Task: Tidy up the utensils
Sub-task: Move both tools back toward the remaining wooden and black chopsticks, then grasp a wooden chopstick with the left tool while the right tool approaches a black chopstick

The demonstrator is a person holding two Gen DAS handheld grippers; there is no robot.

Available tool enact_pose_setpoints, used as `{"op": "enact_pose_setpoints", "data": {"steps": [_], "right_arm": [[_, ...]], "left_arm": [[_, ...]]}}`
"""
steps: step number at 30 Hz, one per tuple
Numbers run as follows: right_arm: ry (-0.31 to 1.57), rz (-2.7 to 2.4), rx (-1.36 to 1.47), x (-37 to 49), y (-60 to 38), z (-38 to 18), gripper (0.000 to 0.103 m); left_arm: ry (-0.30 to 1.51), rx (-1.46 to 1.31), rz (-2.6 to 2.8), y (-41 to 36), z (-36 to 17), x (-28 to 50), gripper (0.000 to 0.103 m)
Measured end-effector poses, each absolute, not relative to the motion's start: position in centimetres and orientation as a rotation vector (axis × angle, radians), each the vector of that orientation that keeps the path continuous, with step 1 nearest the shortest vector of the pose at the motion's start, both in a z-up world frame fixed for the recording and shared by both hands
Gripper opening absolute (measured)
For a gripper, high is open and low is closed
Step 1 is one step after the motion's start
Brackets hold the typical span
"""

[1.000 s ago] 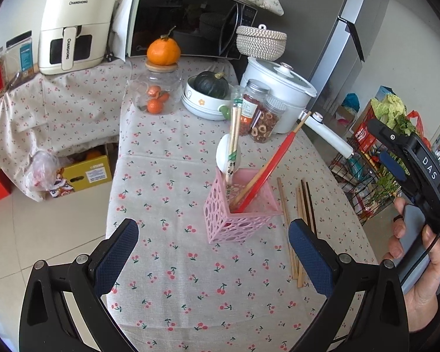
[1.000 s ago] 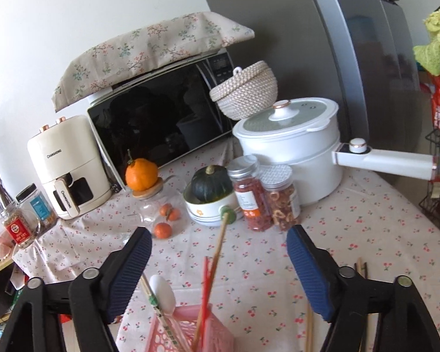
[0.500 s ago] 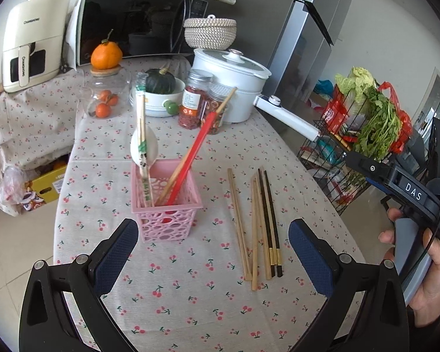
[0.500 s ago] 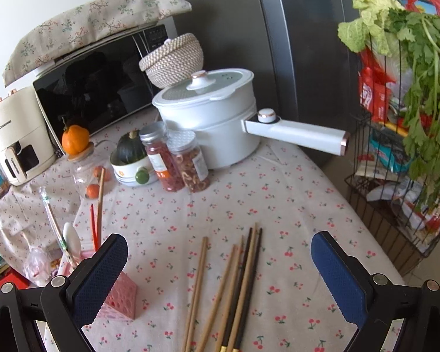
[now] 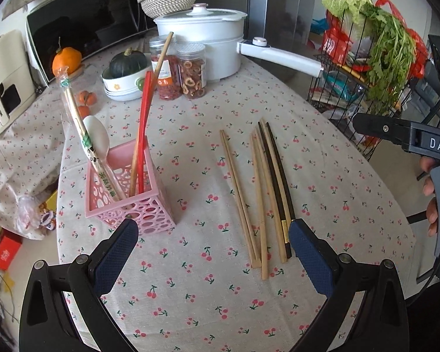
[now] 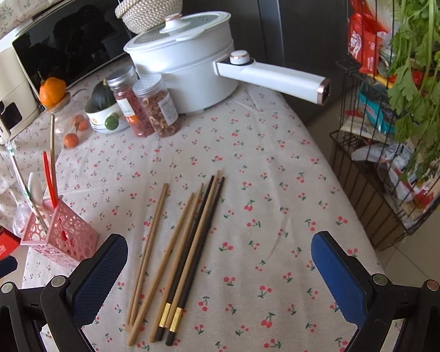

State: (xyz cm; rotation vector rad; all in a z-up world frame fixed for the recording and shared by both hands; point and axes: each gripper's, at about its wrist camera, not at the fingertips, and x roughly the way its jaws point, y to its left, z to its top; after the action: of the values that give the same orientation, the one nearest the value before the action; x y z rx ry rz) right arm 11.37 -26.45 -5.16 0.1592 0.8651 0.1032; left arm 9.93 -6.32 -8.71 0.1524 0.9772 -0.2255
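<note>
Several loose chopsticks (image 5: 261, 193) (image 6: 179, 249), wooden ones and a black pair with gold bands, lie side by side on the cherry-print tablecloth (image 5: 208, 281). A pink perforated holder (image 5: 126, 190) (image 6: 61, 234) stands to their left with red chopsticks (image 5: 142, 135), a wrapped pair, a wooden stick and a white spoon (image 5: 96, 135) in it. My left gripper (image 5: 214, 252) is open above the cloth, between the holder and the chopsticks' near ends. My right gripper (image 6: 220, 272) is open and wide, with the chopsticks' near ends between its fingers, untouched.
A white pot (image 6: 187, 61) with a long handle (image 6: 275, 80) juts over the table's far right. Two jars (image 6: 143, 105), a squash in a bowl (image 5: 126, 76), a microwave and a woven basket stand behind. A wire rack of greens (image 6: 396, 135) stands right of the table edge.
Both grippers have swung to the right and down toward the loose chopsticks. The holder has slid to the left in both views. The right gripper's fingers stand wider than a second ago.
</note>
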Motion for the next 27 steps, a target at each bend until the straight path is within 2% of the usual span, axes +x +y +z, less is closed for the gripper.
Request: {"op": "enact_pose_setpoints", "data": {"steps": [5,9,11,14,16,18,22,27], "right_arm": [[0.940,0.087,0.134,13.2,-27.2,-6.9,0.103],[1.062,0.069,0.123,14.7,-28.1,-9.5,0.103],[1.096,0.060,0.113,15.0,-28.5,-10.4,0.103],[1.120,0.059,0.123,15.3,-29.1,-10.9,0.103],[1.125,0.066,0.142,15.4,-29.5,-11.1,0.103],[1.134,0.074,0.154,15.6,-29.7,-11.3,0.103],[1.148,0.087,0.157,15.8,-29.6,-11.5,0.103],[1.147,0.095,0.186,16.2,-29.9,-11.4,0.103]], "left_arm": [[1.068,0.195,-0.128,-7.2,-10.3,12.4,0.103],[1.116,0.114,-0.130,-6.8,-11.1,14.2,0.103],[1.118,0.075,-0.131,-6.5,-11.2,14.9,0.098],[1.127,0.026,-0.129,-6.2,-11.4,16.0,0.079],[1.137,-0.003,-0.135,-6.2,-11.6,16.8,0.060],[1.150,-0.027,-0.151,-6.4,-12.0,17.3,0.051],[1.149,-0.018,-0.173,-8.0,-12.5,17.3,0.044],[1.164,-0.003,-0.189,-9.7,-13.5,18.2,0.041]]}}
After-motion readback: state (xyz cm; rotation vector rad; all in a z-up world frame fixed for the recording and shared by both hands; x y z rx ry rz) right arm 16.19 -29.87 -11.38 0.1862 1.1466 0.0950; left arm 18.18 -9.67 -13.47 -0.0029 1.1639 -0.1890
